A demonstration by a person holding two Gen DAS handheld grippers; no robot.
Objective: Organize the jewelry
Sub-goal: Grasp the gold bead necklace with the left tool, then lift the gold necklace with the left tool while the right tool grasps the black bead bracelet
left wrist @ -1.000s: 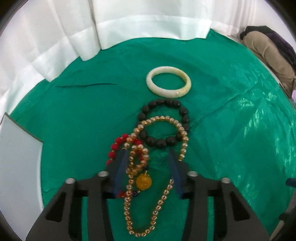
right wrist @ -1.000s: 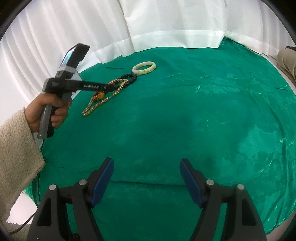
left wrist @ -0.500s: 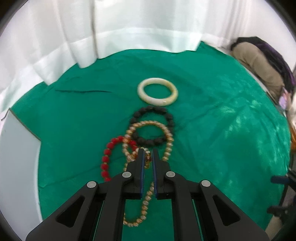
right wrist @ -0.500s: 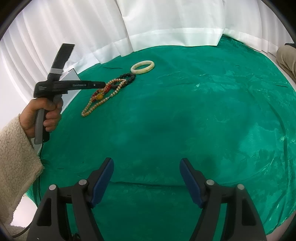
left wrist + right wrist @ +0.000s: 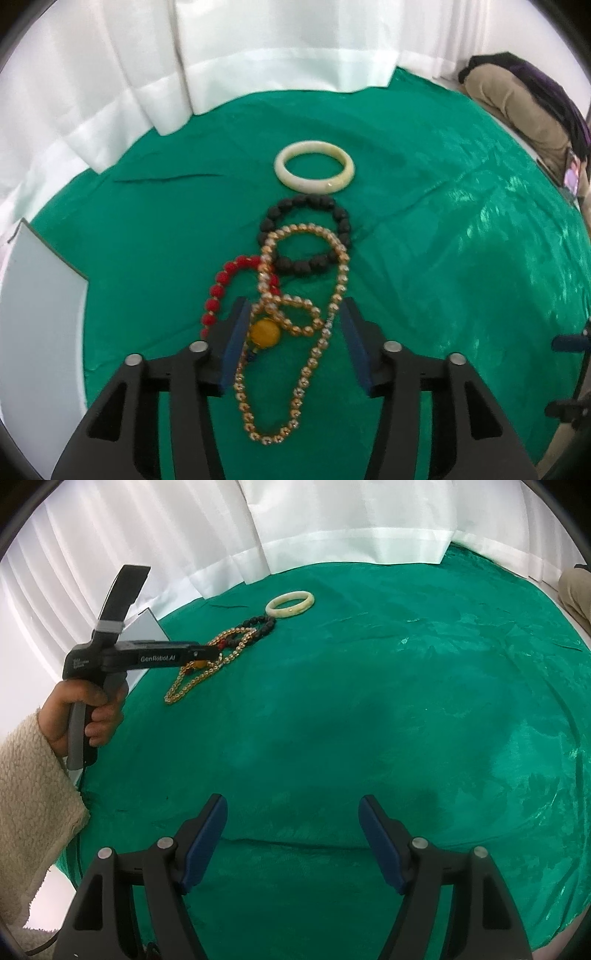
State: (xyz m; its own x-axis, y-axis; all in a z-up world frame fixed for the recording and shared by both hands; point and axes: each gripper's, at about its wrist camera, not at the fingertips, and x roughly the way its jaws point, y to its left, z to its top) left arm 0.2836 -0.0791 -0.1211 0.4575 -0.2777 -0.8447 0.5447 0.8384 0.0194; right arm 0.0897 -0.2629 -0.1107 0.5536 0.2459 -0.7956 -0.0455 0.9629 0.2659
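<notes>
On the green cloth (image 5: 461, 266) a long gold bead necklace (image 5: 340, 269) with an amber bead (image 5: 264, 332) lies tangled over a red bead bracelet (image 5: 218, 291) and a black bead bracelet (image 5: 304, 265). A cream bangle (image 5: 314, 184) rests apart, just beyond them. My left gripper (image 5: 293, 314) hovers over the tangle with its jaws opening; the amber bead and a small necklace loop lie between the pads, untouched. In the right wrist view the left gripper (image 5: 210, 651) is over the pile (image 5: 192, 685). My right gripper (image 5: 291, 805) is open over bare cloth.
A white board (image 5: 37, 302) lies at the cloth's left edge. White curtains (image 5: 258, 48) hang behind the table. A seated person's legs (image 5: 517, 103) are at the far right. A hand (image 5: 96, 709) in a fleece sleeve holds the left gripper.
The left jaws closed over the necklace by the amber bead half a second ago, and now stand apart again around it. The right gripper has not moved.
</notes>
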